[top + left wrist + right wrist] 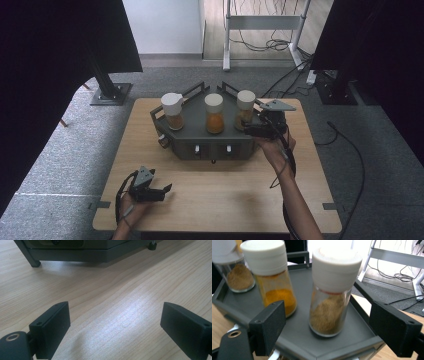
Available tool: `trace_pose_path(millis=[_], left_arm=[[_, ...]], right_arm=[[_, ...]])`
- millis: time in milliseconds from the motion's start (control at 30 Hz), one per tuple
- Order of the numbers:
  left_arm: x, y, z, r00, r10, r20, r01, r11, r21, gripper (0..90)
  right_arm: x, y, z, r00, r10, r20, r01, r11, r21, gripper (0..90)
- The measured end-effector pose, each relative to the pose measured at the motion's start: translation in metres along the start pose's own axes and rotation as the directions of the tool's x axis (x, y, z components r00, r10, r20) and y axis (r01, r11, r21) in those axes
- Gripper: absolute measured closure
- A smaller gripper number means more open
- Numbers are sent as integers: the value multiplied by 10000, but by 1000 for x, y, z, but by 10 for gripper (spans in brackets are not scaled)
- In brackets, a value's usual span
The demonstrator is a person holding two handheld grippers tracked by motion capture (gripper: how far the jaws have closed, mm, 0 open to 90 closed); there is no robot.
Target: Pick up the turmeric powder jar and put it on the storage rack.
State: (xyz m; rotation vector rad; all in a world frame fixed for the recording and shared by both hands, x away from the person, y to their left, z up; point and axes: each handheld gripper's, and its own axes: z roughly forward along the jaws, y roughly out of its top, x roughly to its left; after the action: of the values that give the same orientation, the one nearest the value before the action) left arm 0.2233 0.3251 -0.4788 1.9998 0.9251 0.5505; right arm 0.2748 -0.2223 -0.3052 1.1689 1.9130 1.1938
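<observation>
In the right gripper view, the leftmost spice jar [235, 270] is being cut off by the picture's left and top edges, so its lid is showing only in part, and a blurred pale patch is overlapping it. The nearest spice jar [332, 297] is looking soft with blur, its lid's top washing out against the bright background. In the left gripper view, the grey rack [82, 251] is being cropped by the top edge, leaving just its underside and one foot. In the high view, the right hand-held gripper [250, 131] is covering the lower part of the right-hand jar, and the rack's small front knobs are staying too small to make out
</observation>
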Motion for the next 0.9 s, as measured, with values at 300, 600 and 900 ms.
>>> trace_pose_path(millis=[300, 600, 900], left_arm=[[-1, 0, 0, 10000, 8, -14, -8, 10000, 8, 92], [-1, 0, 0, 10000, -22, -25, 22, 10000, -20, 92], [-1, 0, 0, 10000, -26, -42, 26, 10000, -14, 91]], right_arm=[[3, -14, -16, 9994, -302, -175, 304, 9994, 140, 137], [7, -31, -30, 9977, -601, -307, 610, 9978, 268, 138], [6, -56, -39, 9970, -639, -428, 664, 9960, 599, 139]])
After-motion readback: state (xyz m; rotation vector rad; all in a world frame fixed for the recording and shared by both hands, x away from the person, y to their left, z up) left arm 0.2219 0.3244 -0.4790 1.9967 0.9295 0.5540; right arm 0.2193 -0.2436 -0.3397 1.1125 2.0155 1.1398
